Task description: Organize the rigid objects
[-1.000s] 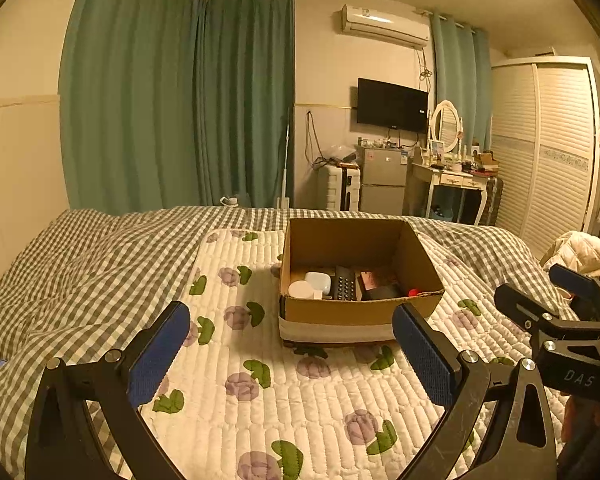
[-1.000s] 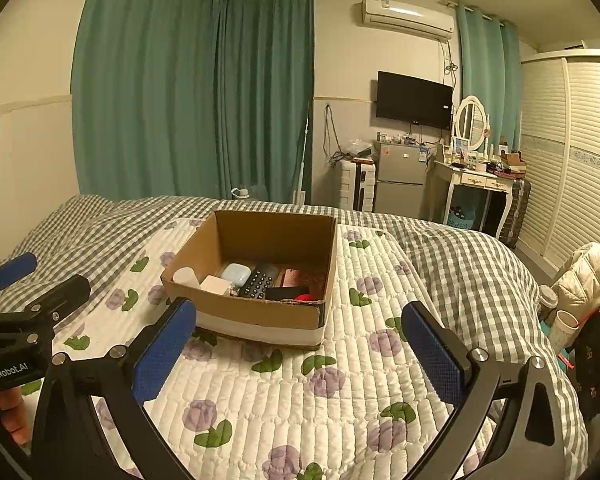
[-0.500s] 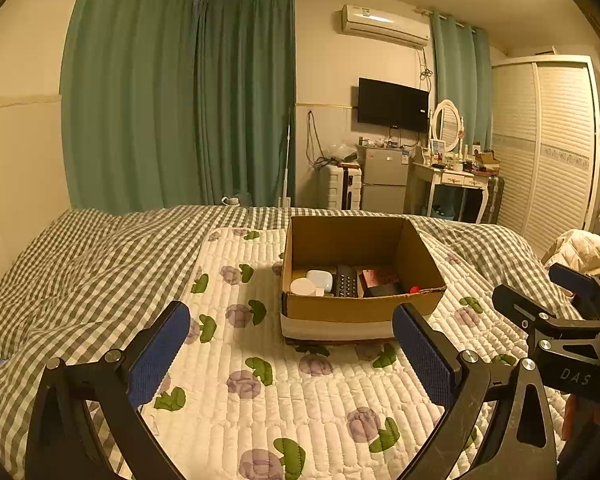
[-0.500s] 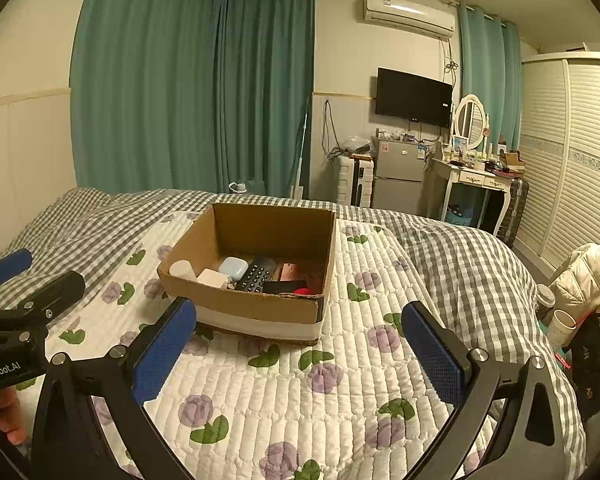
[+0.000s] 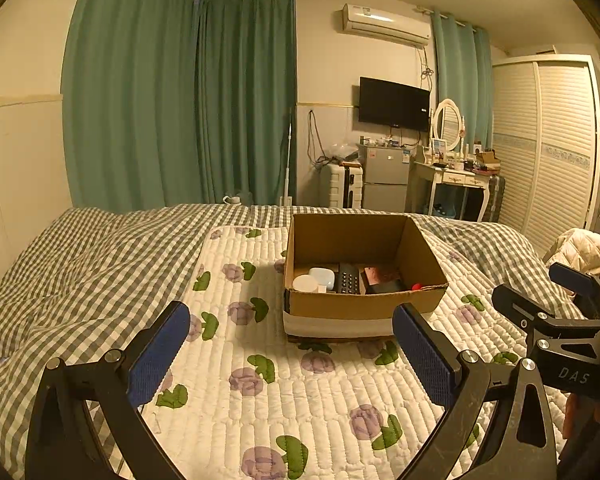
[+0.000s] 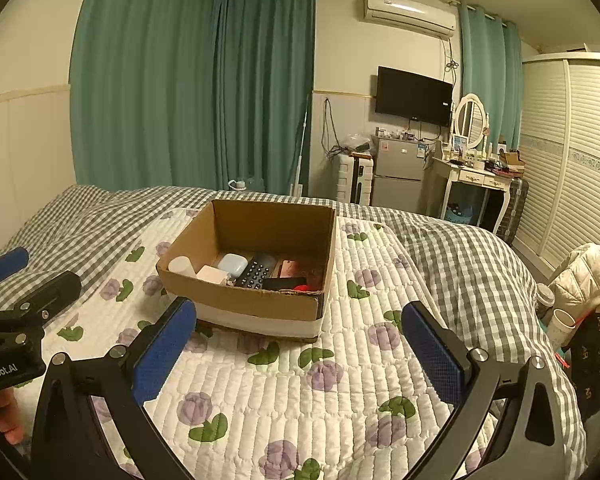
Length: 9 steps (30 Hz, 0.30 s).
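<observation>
A cardboard box (image 5: pixel 364 276) holding a remote (image 5: pixel 348 279), a white case (image 5: pixel 323 277) and other small items sits on the flowered quilt (image 5: pixel 260 380) in the middle of the bed, while the left hand-held gripper (image 5: pixel 290 352) and right hand-held gripper (image 6: pixel 300 350) hover before it, both spread wide and holding nothing.

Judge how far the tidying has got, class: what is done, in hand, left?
Done: small items, including a black keypad remote, lie in the brown cardboard box on the floral quilt. In hand: nothing; left gripper and right gripper are open. Left: nothing loose shows on the quilt.
</observation>
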Available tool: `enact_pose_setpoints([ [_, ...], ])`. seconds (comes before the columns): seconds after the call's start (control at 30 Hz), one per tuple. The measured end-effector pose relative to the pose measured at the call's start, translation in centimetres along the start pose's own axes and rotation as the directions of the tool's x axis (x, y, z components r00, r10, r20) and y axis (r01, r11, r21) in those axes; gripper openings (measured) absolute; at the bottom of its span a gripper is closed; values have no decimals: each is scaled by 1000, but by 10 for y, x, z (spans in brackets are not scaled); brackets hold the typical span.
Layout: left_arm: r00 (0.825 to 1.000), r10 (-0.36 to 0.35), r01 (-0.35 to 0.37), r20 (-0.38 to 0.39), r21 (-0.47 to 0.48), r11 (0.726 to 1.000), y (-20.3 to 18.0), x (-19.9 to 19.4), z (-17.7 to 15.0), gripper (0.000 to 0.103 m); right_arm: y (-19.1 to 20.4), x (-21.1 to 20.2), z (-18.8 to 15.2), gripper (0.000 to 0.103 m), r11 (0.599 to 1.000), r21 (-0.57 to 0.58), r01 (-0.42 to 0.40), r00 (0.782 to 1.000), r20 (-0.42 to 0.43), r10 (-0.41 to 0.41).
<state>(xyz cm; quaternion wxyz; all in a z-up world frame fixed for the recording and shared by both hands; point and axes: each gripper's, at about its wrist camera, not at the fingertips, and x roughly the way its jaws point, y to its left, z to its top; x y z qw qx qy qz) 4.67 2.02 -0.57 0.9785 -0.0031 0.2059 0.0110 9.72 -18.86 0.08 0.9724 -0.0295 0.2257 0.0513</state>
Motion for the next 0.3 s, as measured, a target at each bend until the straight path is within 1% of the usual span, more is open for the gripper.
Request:
enact_pose_setpoints([
  [0.3, 1000, -5, 5, 10, 17, 1000, -1, -2, 1, 103, -1, 1, -3, 103, 1000, -2, -3, 1000, 0, 3],
])
